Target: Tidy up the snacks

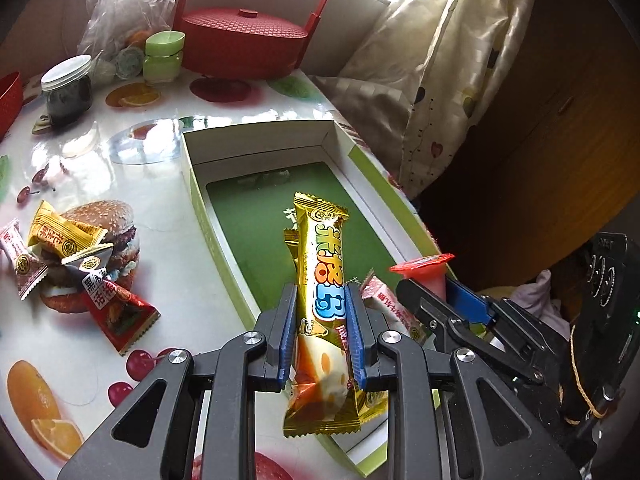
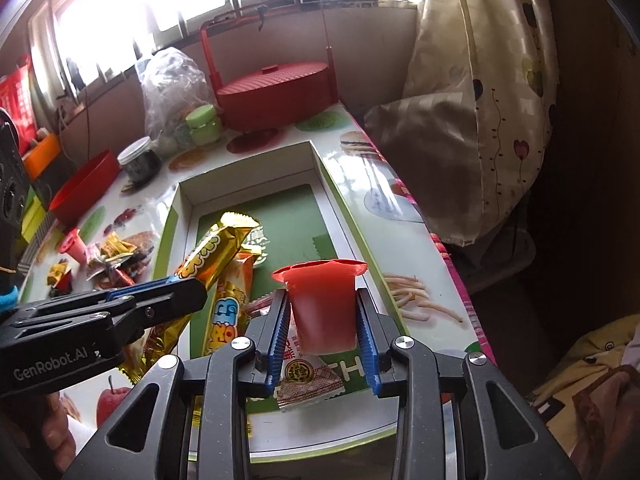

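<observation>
Snack bar (image 1: 322, 280) pinched by left tool (image 1: 318, 332), jelly cup (image 2: 322, 304) by right tool (image 2: 322, 344), above box rim (image 2: 340, 208).

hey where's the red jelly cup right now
The red jelly cup is clamped upright in the right gripper, held above the near end of the open green box, just right of the gold snack bar in the left gripper.

Daylight is pouring in through the windows (image 2: 160, 0) behind the far edge of the tabletop (image 1: 100, 152), blowing them out to pure white in the right wrist view. Glare is streaking across the glossy tabletop near its right edge. The right side of both views is sinking into dark shadow. Fisheye distortion is bending everything toward the rounded black corners.
</observation>
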